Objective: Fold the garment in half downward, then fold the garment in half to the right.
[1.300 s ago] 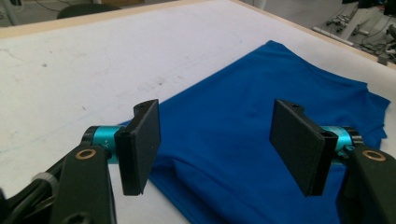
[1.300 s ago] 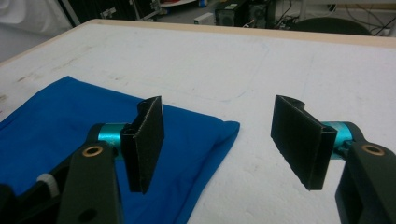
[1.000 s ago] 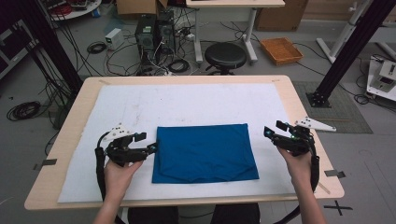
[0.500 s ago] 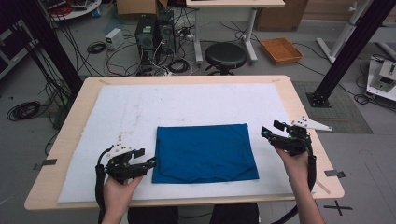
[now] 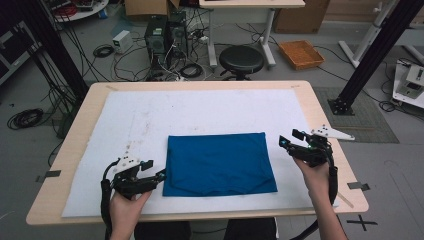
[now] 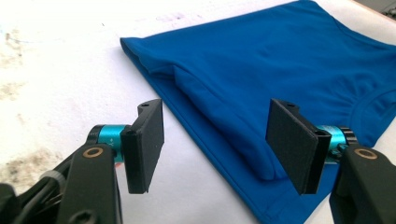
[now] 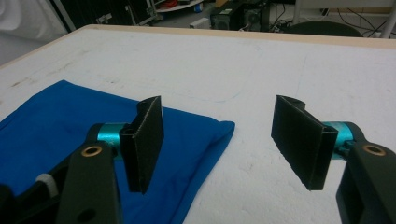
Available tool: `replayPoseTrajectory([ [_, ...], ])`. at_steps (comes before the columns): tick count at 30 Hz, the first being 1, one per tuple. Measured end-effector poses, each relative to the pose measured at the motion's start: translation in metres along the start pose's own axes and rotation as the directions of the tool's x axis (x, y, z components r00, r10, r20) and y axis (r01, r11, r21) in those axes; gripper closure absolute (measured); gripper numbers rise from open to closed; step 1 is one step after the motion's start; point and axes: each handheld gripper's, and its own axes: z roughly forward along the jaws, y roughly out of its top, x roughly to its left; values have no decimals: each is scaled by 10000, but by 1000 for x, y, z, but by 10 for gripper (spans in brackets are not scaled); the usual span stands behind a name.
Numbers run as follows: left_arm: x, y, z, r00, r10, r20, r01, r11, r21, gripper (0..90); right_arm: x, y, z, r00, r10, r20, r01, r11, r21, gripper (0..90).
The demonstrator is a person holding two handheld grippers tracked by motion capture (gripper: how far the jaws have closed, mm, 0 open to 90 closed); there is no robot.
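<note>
So we're at the lining-up stage of a fold, I'd say. Left gripper (image 5: pixel 159 175) sits just off the near-left corner of the blue shirt (image 5: pixel 220 162), jaws wide after closing a little, hem lying between them but not pinched. Right gripper (image 5: pixel 286 143), beyond the far-right corner, gapes wide and empty. Next: drop and pinch both corners.

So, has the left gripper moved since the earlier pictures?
Yes. In the high view the left gripper has come down along the left edge of the blue cloth, from beside its upper part to its near left corner.
</note>
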Motion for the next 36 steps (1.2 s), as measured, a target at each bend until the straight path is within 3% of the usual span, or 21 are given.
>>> replayPoseTrajectory([
  [10,-6,-6,2,9993,-365,-12,365,9991,205,370,-1,-1,0,10000,19,64,-20,10000,37,342],
  [13,-10,-17,2,9979,-653,26,651,9967,481,368,-2,-1,1,10000,30,61,-31,10000,8,342],
  [17,-7,-28,1,9915,-1299,117,1291,9900,572,368,-4,-2,4,10000,72,63,-72,10000,39,342],
  [22,-6,-31,2,9864,-1630,-226,1642,9844,640,364,-3,-4,5,9999,-16,107,14,9999,142,343],
  [26,-6,-32,5,9763,-2166,20,2160,9744,631,365,-1,-3,4,9999,-119,107,117,9998,141,344],
  [33,-6,-33,9,9487,-3134,406,3120,9493,381,365,1,-4,1,9997,-192,135,190,9997,145,345],
  [36,-10,-32,13,9472,-3169,480,3153,9482,378,371,2,-4,0,9996,-261,125,260,9996,150,346],
])
